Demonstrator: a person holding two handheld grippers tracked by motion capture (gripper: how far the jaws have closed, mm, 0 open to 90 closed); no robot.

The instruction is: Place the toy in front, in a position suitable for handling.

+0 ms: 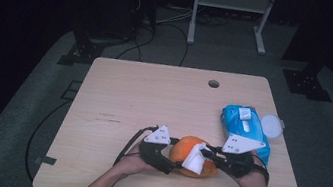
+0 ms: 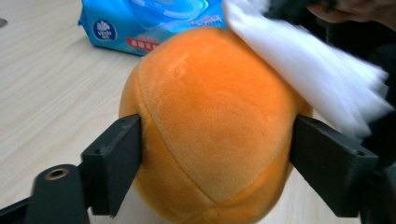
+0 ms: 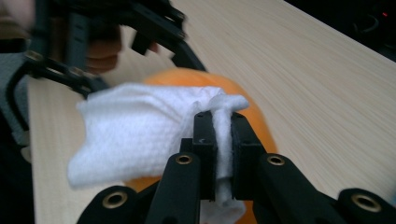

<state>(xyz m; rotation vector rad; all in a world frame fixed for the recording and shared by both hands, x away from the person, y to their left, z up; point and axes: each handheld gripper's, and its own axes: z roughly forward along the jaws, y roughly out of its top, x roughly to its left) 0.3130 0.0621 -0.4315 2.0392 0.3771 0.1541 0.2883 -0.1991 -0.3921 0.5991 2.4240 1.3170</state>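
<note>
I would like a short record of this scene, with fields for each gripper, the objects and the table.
left gripper: shut on orange plush ball, jaws on its two sides
right gripper: shut on white wipe, wipe lies against the ball
blue wipes pack: on table, behind right hand
table: light wood

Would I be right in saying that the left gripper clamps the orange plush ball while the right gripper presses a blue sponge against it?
Not quite: the right gripper holds a white wipe, not a blue sponge, as the right gripper view shows. The left gripper does clamp the orange plush ball between its fingers.
</note>
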